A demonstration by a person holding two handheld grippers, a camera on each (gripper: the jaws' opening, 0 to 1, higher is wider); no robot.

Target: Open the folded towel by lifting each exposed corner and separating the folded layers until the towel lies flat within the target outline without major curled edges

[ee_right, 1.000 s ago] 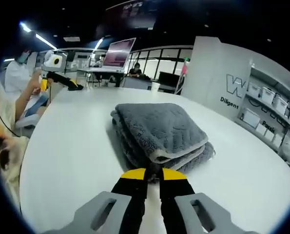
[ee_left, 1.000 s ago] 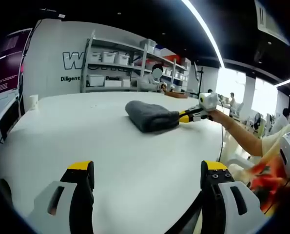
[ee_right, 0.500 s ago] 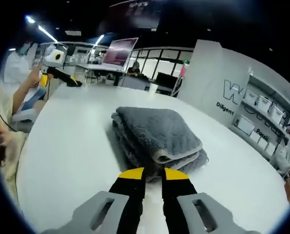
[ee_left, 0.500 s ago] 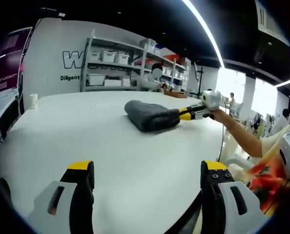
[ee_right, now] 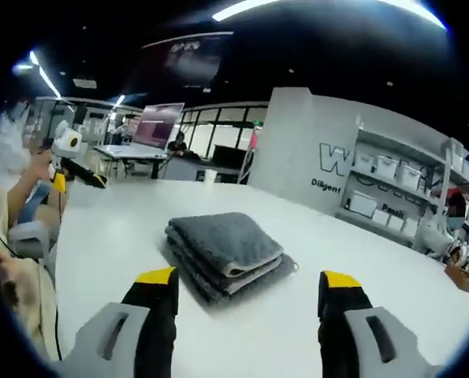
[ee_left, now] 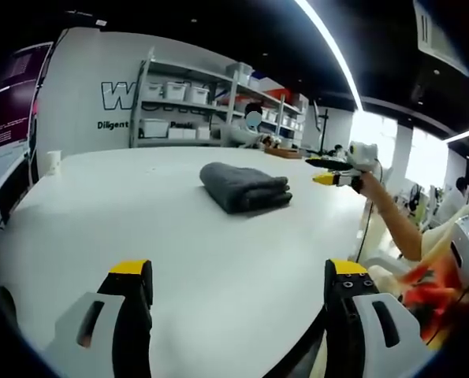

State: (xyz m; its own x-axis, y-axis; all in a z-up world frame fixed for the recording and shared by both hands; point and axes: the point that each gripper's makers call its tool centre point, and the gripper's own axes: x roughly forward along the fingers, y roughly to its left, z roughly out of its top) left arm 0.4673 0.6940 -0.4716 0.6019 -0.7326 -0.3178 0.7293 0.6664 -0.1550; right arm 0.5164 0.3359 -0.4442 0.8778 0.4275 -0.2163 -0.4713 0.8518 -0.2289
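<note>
A grey towel (ee_left: 243, 187) lies folded in several layers on the white round table (ee_left: 139, 228), far ahead of my left gripper (ee_left: 238, 272). That gripper is open and empty over the table's near edge. In the left gripper view my right gripper (ee_left: 321, 171) hovers to the right of the towel, held by a person's arm, clear of the cloth. In the right gripper view the towel (ee_right: 222, 248) sits just beyond my right gripper (ee_right: 250, 279), whose jaws stand wide apart with nothing between them. The left gripper (ee_right: 83, 175) appears at the far left there.
The table (ee_right: 360, 268) is wide, with bare white surface all around the towel. A paper cup (ee_left: 54, 164) stands near its far left edge. Shelves with white bins (ee_left: 179, 110) line the wall behind. A person's lap and sleeve (ee_left: 439, 268) are at the right edge.
My right gripper has gone from shut at the towel's folded edge to open, and has drawn back and up from it. The towel has settled flat. The left gripper has not moved.
</note>
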